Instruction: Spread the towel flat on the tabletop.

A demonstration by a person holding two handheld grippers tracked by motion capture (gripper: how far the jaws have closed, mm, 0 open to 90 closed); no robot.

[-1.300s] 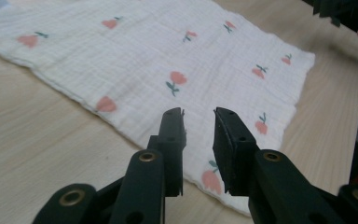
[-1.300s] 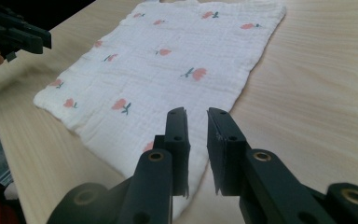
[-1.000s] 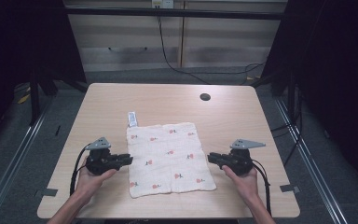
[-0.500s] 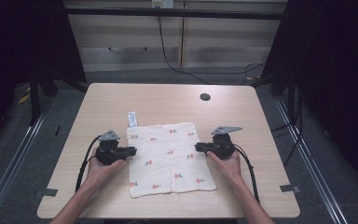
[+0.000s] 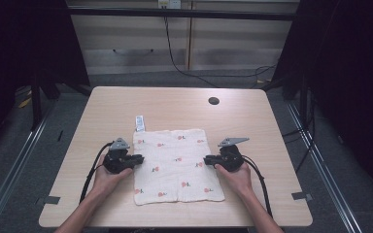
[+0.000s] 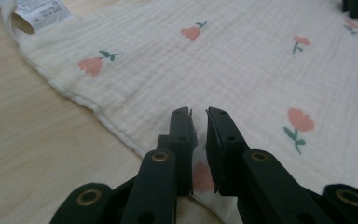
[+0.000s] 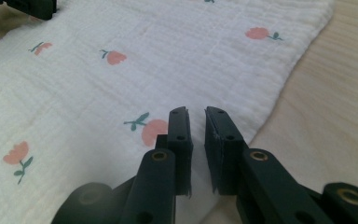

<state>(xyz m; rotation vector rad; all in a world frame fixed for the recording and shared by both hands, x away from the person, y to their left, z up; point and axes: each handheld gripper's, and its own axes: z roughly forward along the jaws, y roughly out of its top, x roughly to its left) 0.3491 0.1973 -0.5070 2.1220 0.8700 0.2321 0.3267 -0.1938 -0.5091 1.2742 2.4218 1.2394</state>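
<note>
A white cloth [image 5: 177, 165] printed with small pink flowers lies flat on the table [image 5: 252, 121], its sewn label [image 5: 139, 123] at the far left corner. The left gripper [image 5: 137, 159] sits over the cloth's left edge — its jaws have just been closing and now stand a narrow slit apart, nothing between them. The right gripper [image 5: 208, 159] sits over the right edge, jaws likewise nearly together and empty.
</note>
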